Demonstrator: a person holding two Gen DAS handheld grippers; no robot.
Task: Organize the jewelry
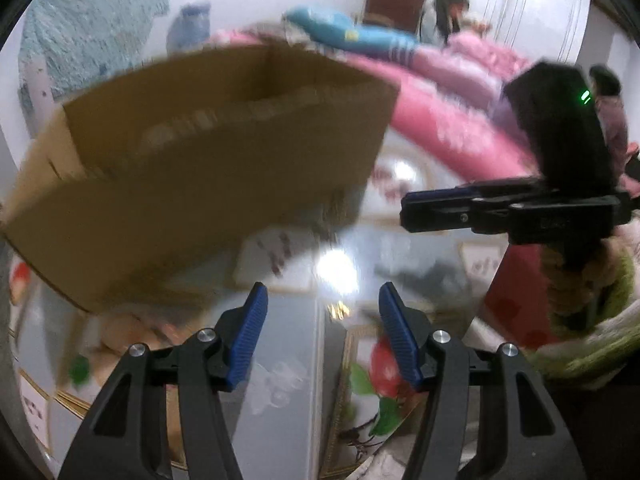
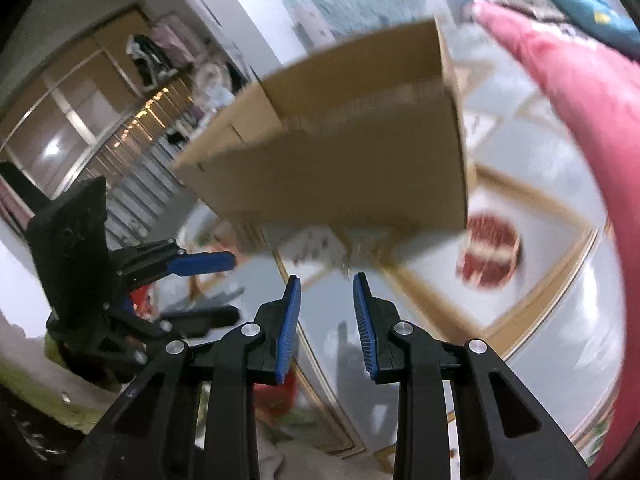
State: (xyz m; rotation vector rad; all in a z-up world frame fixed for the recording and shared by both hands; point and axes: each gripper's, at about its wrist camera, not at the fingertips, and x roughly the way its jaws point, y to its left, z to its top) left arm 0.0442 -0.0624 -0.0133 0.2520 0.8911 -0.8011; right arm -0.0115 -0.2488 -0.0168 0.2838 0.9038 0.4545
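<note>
left wrist view: the left gripper (image 1: 320, 300), black with ribbed blue pads, stood with its jaws parted and nothing between them. ahead and to the left lay a blurred brown cardboard box (image 1: 208, 152), open at the top, on a glossy pale tiled floor (image 1: 288, 344) with flower-patterned tiles. the right gripper (image 1: 412, 208) entered from the right edge, seen side-on, with a black camera block above it; its handle was held by a hand (image 1: 576, 276) in a green-and-white knitted sleeve. a pink quilted blanket (image 1: 452, 128) lay behind the box, and two people sat in the far background. no jewelry could be made out; the frame was too blurred to tell.

right wrist view: the right gripper (image 2: 326, 280) showed a narrower gap between its blue pads, holding nothing. the cardboard box (image 2: 360, 152) lay straight ahead, beyond the fingertips and apart from them. the left gripper (image 2: 224, 284) appeared at lower left, jaws apart. a red-and-white patterned object (image 2: 490, 252) lay on the floor (image 2: 560, 312) right of the box.
</note>
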